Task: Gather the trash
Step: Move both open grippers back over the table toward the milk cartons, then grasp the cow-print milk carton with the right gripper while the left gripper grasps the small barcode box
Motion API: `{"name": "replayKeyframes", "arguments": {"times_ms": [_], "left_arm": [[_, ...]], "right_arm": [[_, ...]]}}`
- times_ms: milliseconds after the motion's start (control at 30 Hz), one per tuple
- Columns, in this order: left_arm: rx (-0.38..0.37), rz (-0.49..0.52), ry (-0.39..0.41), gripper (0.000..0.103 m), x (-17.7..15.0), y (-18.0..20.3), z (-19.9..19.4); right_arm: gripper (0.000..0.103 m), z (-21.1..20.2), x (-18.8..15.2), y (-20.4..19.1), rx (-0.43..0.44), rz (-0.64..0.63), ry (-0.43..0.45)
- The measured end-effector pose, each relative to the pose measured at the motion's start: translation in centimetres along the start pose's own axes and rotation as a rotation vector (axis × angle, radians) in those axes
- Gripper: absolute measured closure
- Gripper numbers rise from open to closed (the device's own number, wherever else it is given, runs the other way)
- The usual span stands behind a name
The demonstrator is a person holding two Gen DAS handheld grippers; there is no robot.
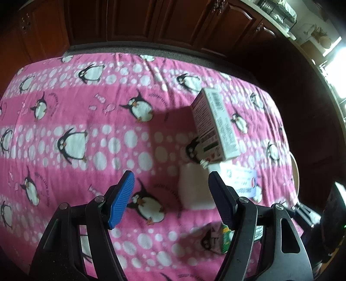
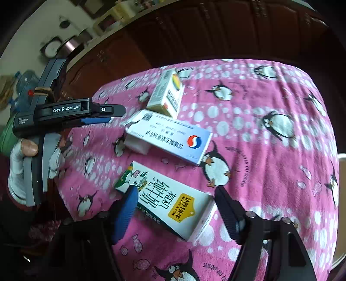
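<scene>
Three pieces of trash and a white block lie on a pink penguin cloth (image 2: 270, 103). A milk carton (image 2: 170, 203) lies nearest, between the open fingers of my right gripper (image 2: 175, 205). Beyond it lies a flat white and blue medicine box (image 2: 173, 136), resting on a white foam block (image 2: 138, 144). Farther back stands a small white box (image 2: 167, 94). My left gripper (image 1: 170, 194) is open and empty above the cloth, with the foam block (image 1: 194, 188) just ahead, the small box (image 1: 216, 127) beyond and the medicine box (image 1: 242, 179) to the right. The left gripper also shows in the right wrist view (image 2: 112, 114).
Dark wooden cabinets (image 1: 151, 19) stand behind the table's far edge. A counter with pots and jars (image 2: 64, 45) runs at the upper left of the right wrist view. A pale rim (image 2: 341, 160) shows at the table's right edge.
</scene>
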State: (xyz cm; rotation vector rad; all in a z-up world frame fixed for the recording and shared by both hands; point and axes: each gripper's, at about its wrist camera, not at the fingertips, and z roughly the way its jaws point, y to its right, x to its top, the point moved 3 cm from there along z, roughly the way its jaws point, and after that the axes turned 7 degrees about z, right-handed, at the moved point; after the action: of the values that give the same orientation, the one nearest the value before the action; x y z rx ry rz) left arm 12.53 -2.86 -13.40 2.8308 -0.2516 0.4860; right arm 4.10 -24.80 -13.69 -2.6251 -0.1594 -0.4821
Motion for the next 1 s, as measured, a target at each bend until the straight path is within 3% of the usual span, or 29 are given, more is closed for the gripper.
{"name": "replayKeyframes", "arguments": {"times_ms": [200,633,1000], "left_arm": [[0.022,-0.021,0.006,0.033,-0.8,-1.8,-1.0],[0.079,-0.045,0.001,0.033,-3.7,-4.9,-2.4],[0.142,-0.011,-0.017,0.033,-6.3,-5.2,-1.9]], "right_arm": [[0.027,1.4,-0.7,-0.9,0.015,-0.105,-0.097],[0.024,3.8,-0.4,-4.6,-0.114,-0.508,-0.206],[0.022,3.6,1.2,-6.2,-0.110,-0.617,-0.232]]}}
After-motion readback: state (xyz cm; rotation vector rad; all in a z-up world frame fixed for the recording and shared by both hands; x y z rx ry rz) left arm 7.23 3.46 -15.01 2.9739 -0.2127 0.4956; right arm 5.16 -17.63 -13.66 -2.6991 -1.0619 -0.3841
